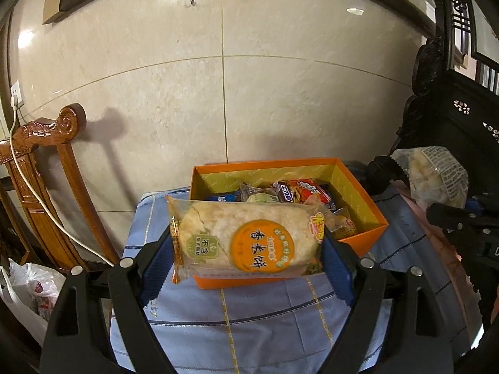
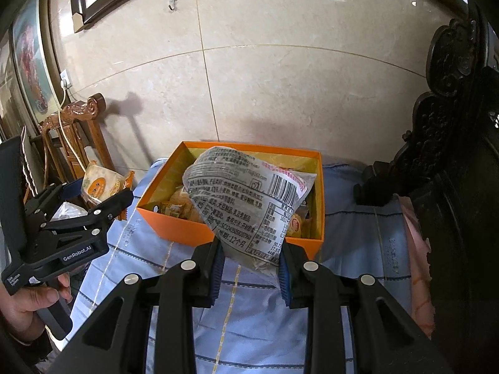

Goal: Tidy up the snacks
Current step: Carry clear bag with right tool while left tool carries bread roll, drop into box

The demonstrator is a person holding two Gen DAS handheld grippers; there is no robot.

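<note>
My left gripper (image 1: 246, 249) is shut on a clear rice cracker pack with an orange round label (image 1: 243, 240), held crosswise just above the near edge of the orange box (image 1: 368, 233). The box holds several wrapped snacks (image 1: 293, 191). My right gripper (image 2: 251, 258) is shut on a clear snack bag with printed text and a barcode (image 2: 249, 199), held upright over the near rim of the orange box (image 2: 174, 222). The left gripper with its cracker pack (image 2: 99, 184) shows at the left of the right wrist view. The right gripper's bag (image 1: 436, 177) shows at the right of the left wrist view.
The box sits on a blue checked cloth (image 1: 249, 321) over a small table by a tiled wall. A carved wooden chair (image 1: 46, 162) with a white cable stands left. Dark carved furniture (image 2: 452, 155) stands right. White plastic bags (image 1: 34, 286) lie at lower left.
</note>
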